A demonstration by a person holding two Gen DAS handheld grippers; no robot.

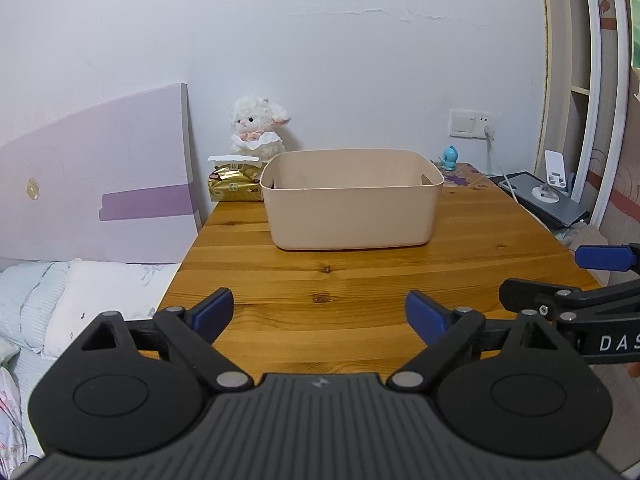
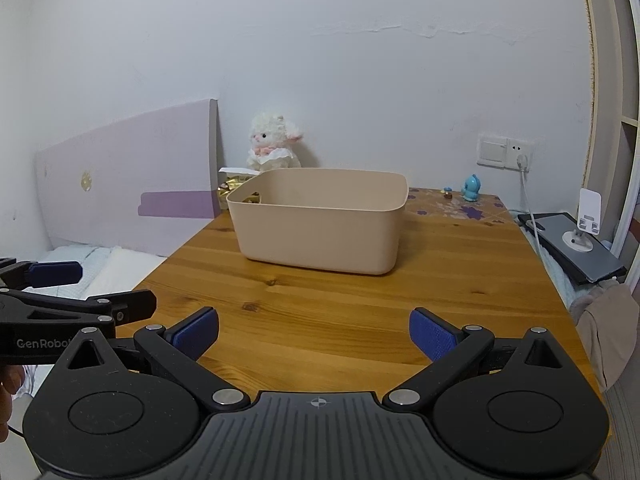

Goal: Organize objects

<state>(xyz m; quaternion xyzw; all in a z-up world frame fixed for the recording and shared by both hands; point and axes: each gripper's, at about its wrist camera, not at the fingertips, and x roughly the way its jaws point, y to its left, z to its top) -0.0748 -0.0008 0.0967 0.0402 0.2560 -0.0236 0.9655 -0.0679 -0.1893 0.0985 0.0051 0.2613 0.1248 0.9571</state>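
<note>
Two handheld grippers hover side by side above the near edge of a wooden table [image 1: 320,276], each level and aimed at 12 o'clock. Left gripper [image 1: 319,314]: blue-padded fingers [image 1: 214,310] spread wide, nothing between them; in its own view the right gripper enters at 3 o'clock. Right gripper [image 2: 314,336]: fingers [image 2: 430,338] likewise spread wide and holding nothing; in its view the left gripper enters at 9 o'clock, with part of a hand [image 2: 10,384] at the frame's left edge.

Printed on the grippers' side faces: "GenRobo…" on the left one and "DAS…" on the right one, both cut off.

Table surface: knotty, orange-brown planks, bare in the near half. Past the middle, at 12 o'clock, stands a beige plastic storage bin [image 1: 352,200], upright; its contents cannot be made out. Touching or just behind its far-left corner lies a gold foil tissue pack [image 1: 234,186]; behind that, against the wall, sits a white plush lamb [image 1: 258,128]. At 1 o'clock, near the far-right corner, stands a small blue figurine [image 1: 450,158] on a purple-flowered patch.

Room: white wall with a switch-and-socket plate [image 1: 472,122] and a plugged-in cable; a lilac headboard [image 1: 100,176] and bedding at 9 to 10 o'clock; a white phone stand [image 1: 554,178] on a dark slab at 2 o'clock.
</note>
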